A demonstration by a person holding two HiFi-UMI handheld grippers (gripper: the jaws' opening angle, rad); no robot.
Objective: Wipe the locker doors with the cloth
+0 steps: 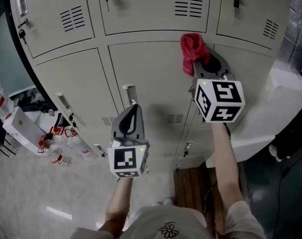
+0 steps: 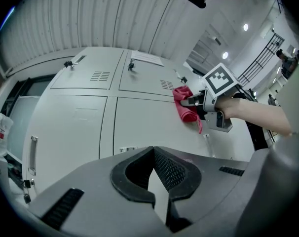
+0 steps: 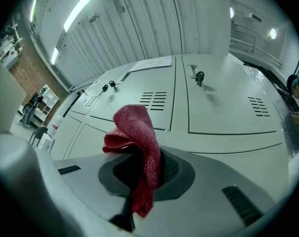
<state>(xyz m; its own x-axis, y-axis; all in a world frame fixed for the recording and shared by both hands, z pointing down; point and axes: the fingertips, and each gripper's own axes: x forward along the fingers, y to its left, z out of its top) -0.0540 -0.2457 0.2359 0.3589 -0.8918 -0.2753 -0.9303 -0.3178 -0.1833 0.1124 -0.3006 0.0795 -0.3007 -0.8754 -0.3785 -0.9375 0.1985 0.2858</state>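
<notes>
A red cloth [image 1: 192, 50] is pinched in my right gripper [image 1: 207, 62], which is shut on it; the cloth bunches out past the jaws [image 3: 134, 147]. It rests against or just off a beige locker door [image 1: 151, 78] near that door's upper right corner; contact cannot be told. From the left gripper view the same cloth [image 2: 185, 107] hangs at the door with the right gripper behind it. My left gripper [image 1: 132, 114] sits lower and to the left, shut with nothing between its jaws, pointing at the middle locker door [image 2: 149, 125].
Rows of beige lockers [image 1: 61, 19] with vents, handles [image 1: 129, 93] and keys fill the view. Water bottles [image 1: 56, 143] and boxes lie on the floor at the left. A white block [image 1: 275, 108] stands at the right, a wooden mat [image 1: 193, 188] below.
</notes>
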